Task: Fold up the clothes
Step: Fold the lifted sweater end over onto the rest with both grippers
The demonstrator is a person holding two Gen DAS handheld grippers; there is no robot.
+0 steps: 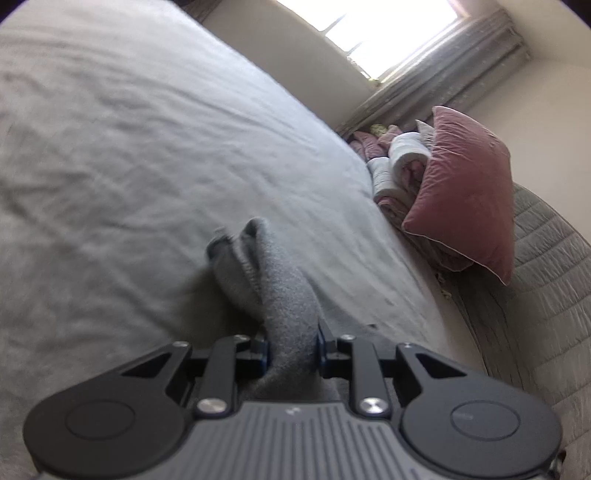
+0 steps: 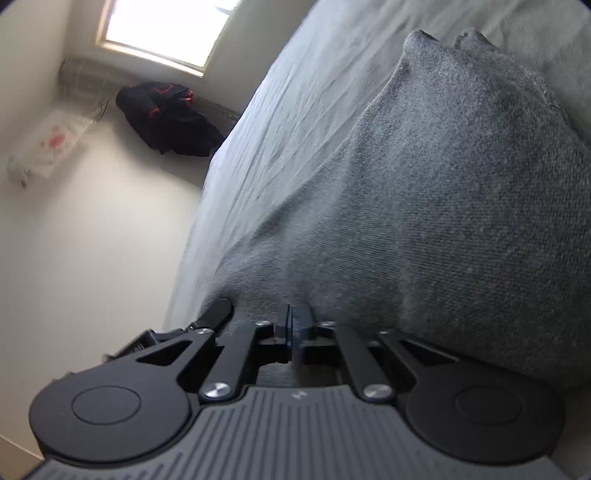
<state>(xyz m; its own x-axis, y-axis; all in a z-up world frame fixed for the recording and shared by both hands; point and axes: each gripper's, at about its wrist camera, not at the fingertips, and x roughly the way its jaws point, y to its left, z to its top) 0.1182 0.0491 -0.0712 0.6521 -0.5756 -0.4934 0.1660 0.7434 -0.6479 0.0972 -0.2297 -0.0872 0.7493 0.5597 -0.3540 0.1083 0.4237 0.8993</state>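
A grey knit garment (image 1: pixel 273 280) hangs over the bed's pale grey sheet (image 1: pixel 129 155). My left gripper (image 1: pixel 293 350) is shut on a bunched part of it, and the cloth runs forward from between the pads. In the right wrist view the same grey garment (image 2: pixel 424 192) fills the right half of the frame, draped over the bed sheet (image 2: pixel 295 110). My right gripper (image 2: pixel 293 328) is shut on its near edge, the pads pressed together with cloth between them.
A pink pillow (image 1: pixel 465 192) and rolled white and pink bedding (image 1: pixel 399 162) lie at the bed's far side by a curtained window (image 1: pixel 388 33). A quilted grey cover (image 1: pixel 539 280) is at the right. A dark jacket (image 2: pixel 170 118) lies by the wall under a window (image 2: pixel 166 29).
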